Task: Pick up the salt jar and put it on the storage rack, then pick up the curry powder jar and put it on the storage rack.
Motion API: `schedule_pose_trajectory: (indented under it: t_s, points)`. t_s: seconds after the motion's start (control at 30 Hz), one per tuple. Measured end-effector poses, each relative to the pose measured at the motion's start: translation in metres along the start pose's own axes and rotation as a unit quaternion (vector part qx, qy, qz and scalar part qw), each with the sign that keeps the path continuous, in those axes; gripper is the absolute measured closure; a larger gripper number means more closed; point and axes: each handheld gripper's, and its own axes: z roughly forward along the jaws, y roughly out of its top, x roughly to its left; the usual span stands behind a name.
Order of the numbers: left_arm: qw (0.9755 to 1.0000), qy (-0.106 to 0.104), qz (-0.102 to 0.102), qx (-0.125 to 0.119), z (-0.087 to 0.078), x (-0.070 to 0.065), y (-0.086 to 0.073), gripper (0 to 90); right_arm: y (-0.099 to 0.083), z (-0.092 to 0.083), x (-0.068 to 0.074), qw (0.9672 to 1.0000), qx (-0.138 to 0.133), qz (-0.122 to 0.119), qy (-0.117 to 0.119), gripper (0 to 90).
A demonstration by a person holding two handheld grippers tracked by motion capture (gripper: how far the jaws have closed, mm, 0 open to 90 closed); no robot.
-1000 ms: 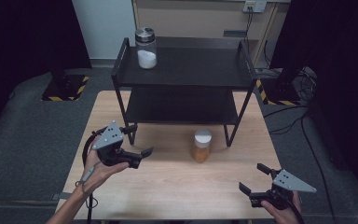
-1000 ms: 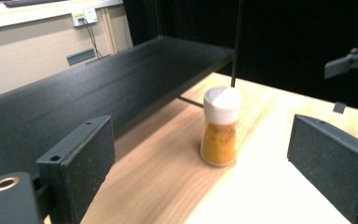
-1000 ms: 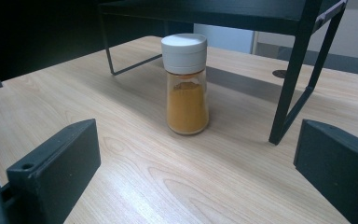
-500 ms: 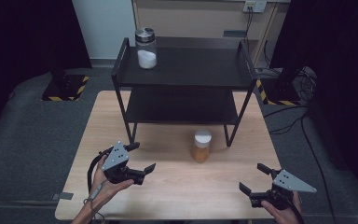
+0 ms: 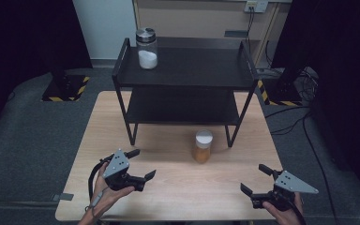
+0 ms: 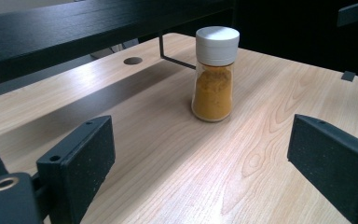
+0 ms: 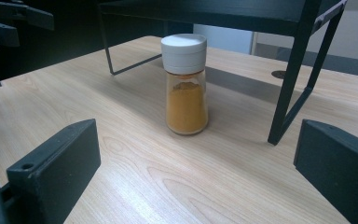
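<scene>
left gripper (image 5: 144, 164) spread, empty, low over the table (image 5: 178, 197). spice jar (image 5: 203, 146) stands upright ahead of both, between them, untouched, just in front of the rack (image 5: 187, 70). right gripper (image 5: 256, 180) spread, empty too. pick looks not yet started. count: one orange jar, one white-filled jar (image 5: 146, 48) on the rack top, one rack.

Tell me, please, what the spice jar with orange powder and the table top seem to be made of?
The spice jar looks like clear glass or hard plastic: the orange powder shows through and the wall glints. Its cap seems matte white plastic. The table top looks like light wood or wood-pattern laminate, with visible grain and a soft sheen.
</scene>
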Motion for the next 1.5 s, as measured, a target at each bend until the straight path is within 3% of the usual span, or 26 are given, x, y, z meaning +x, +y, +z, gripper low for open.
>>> schedule_pose_trajectory:
  t_s: [0.33,0.53,0.83,1.03,1.13,1.5]
  points:
    - [0.9976,0.041,-0.040,-0.039,-0.033,0.011,-0.012,4.2,0.000,0.000,0.000,1.0000,0.000,-0.001,0.001,0.7]
    - [0.9975,0.034,-0.043,-0.045,-0.040,0.017,-0.017,1.2,0.000,0.000,0.000,1.0000,0.000,0.001,-0.001,0.7]
    - [0.9979,0.012,-0.026,-0.058,-0.035,0.018,-0.019,0.9,0.000,0.000,0.000,1.0000,-0.001,0.002,-0.005,0.7]
    - [0.9972,0.010,-0.025,-0.070,-0.038,0.019,-0.022,1.0,0.000,0.000,0.001,0.9999,-0.001,0.003,-0.011,0.8]
    - [0.9962,0.002,-0.035,-0.080,-0.039,0.022,-0.025,0.9,-0.001,0.000,0.002,0.9999,-0.004,0.007,-0.014,0.8]
    - [0.9964,0.008,-0.031,-0.079,-0.045,0.023,-0.027,0.4,0.001,-0.003,-0.004,0.9996,-0.017,0.022,-0.005,1.4]
